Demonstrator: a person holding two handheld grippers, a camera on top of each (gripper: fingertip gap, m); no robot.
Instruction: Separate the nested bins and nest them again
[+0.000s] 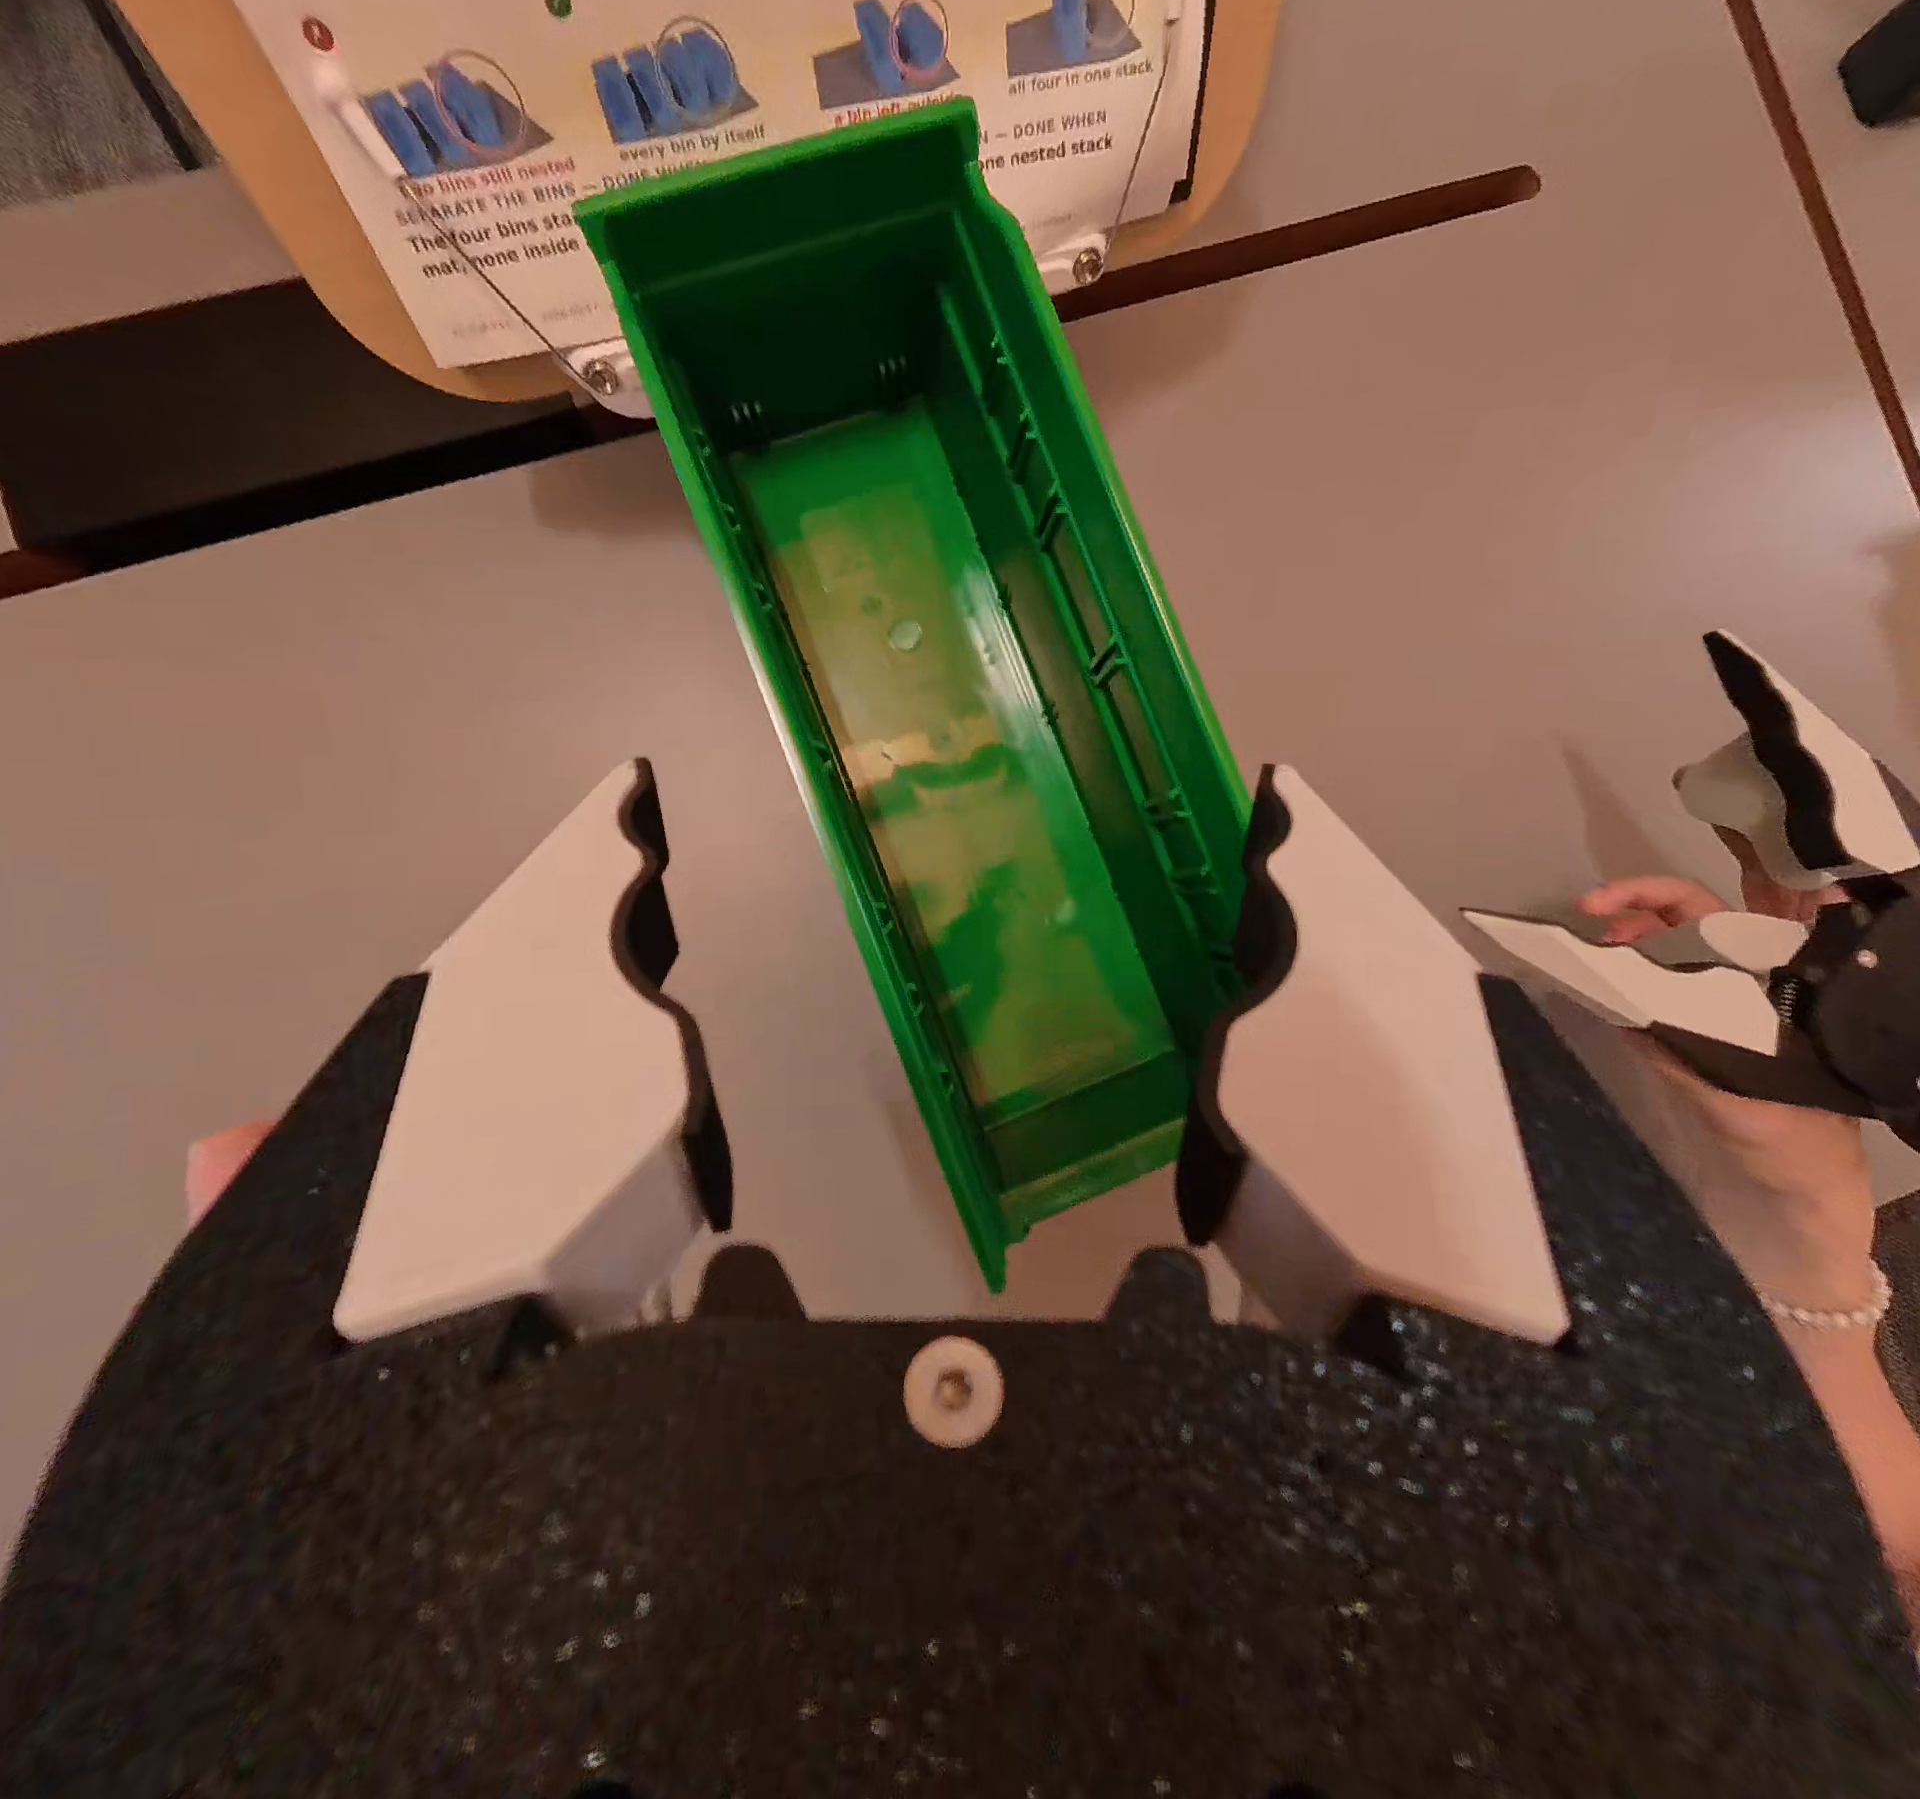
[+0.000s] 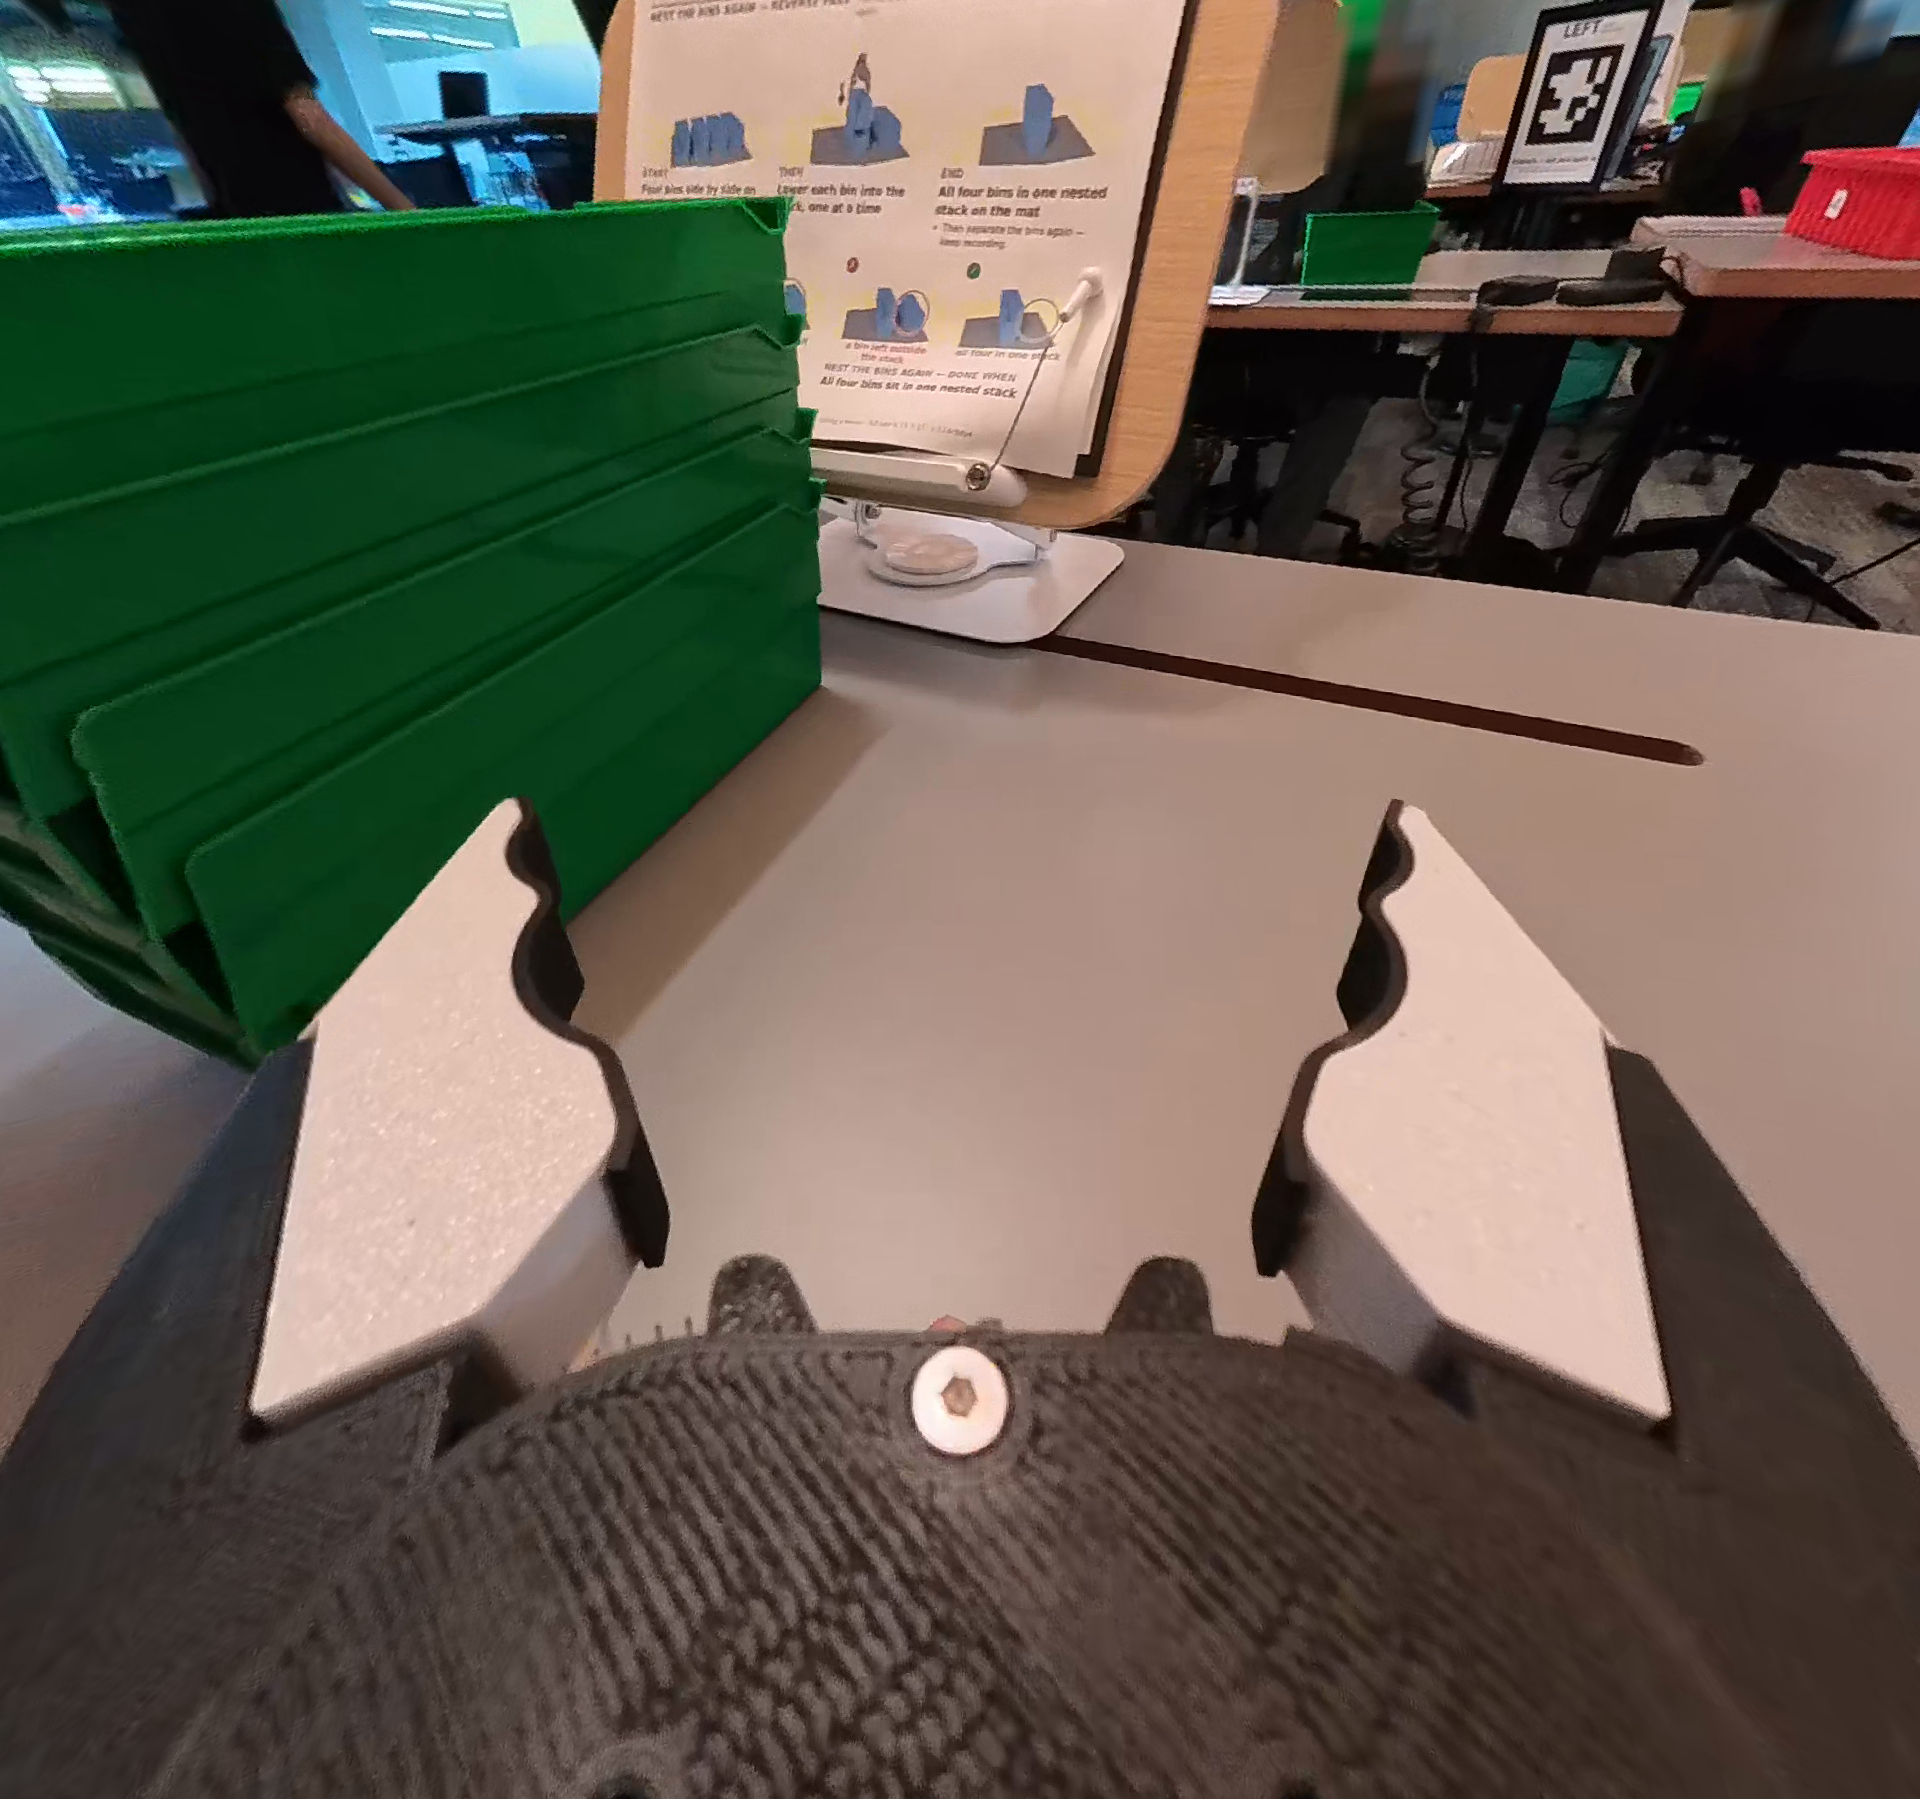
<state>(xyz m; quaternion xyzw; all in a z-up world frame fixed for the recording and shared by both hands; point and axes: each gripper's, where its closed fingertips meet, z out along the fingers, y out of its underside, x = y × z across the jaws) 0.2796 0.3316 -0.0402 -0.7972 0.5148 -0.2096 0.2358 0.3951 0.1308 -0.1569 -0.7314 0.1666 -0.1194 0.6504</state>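
Observation:
A stack of nested green bins (image 2: 416, 502) stands on the grey table (image 2: 1091, 918), with several rims showing one above another. In the left wrist view I look down into the top green bin (image 1: 1132, 627), which is empty. My left gripper (image 1: 954, 783) is open over the bin's near end. Its right finger (image 1: 1351, 1022) lies against the outside of the bin's right wall, and its left finger (image 1: 540, 1022) is apart from the bin. My right gripper (image 2: 956, 814) is open and empty, low over the table to the right of the stack. It also shows in the left wrist view (image 1: 1590, 778).
An instruction sheet on a wooden stand (image 2: 914, 191) stands just behind the stack and also shows in the left wrist view (image 1: 727, 35). A dark slot (image 2: 1351, 700) runs across the table. Other desks, a red bin (image 2: 1860, 191) and a person stand far behind.

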